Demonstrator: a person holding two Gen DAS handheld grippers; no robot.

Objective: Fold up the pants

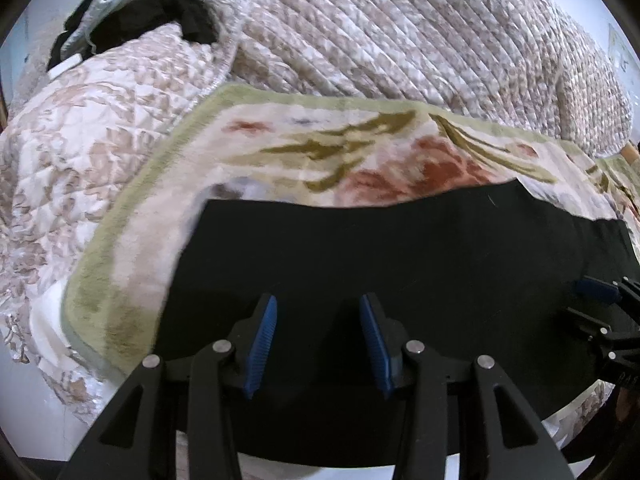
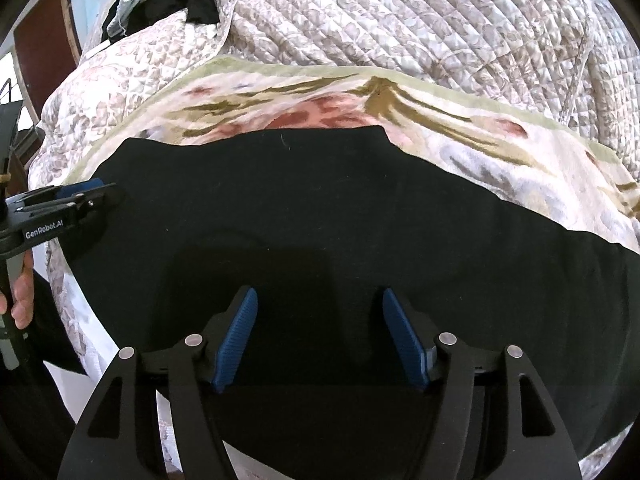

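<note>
The black pants (image 1: 380,248) lie spread flat on a floral blanket (image 1: 280,148) with a green border, itself laid over a quilted bedspread (image 1: 400,32) on a bed. The garment forms one long, smooth band running left to right. It appears already doubled leg over leg, though the uniform black cloth shows no clear seam or layer edge to confirm this. The remaining crosswise folds are judged not yet done.

The left gripper (image 1: 318,344) hangs over the near left part of the pants, fingers (image 1: 264,344) partly open with only cloth beneath them, nothing pinched. The right gripper (image 2: 320,340) stands over the near middle of the garment, its fingers (image 2: 236,344) wider apart and likewise holding nothing.

Limits of view: the pants run out of both views at the right and at the near edge, so waistband and hems cannot be told apart. Whether any fingertip touches the cloth cannot be told. A heap of dark and pale clothing (image 1: 132,20) lies at the far left, too small to identify. A hand (image 2: 20,300) shows at the left edge of the right view.
</note>
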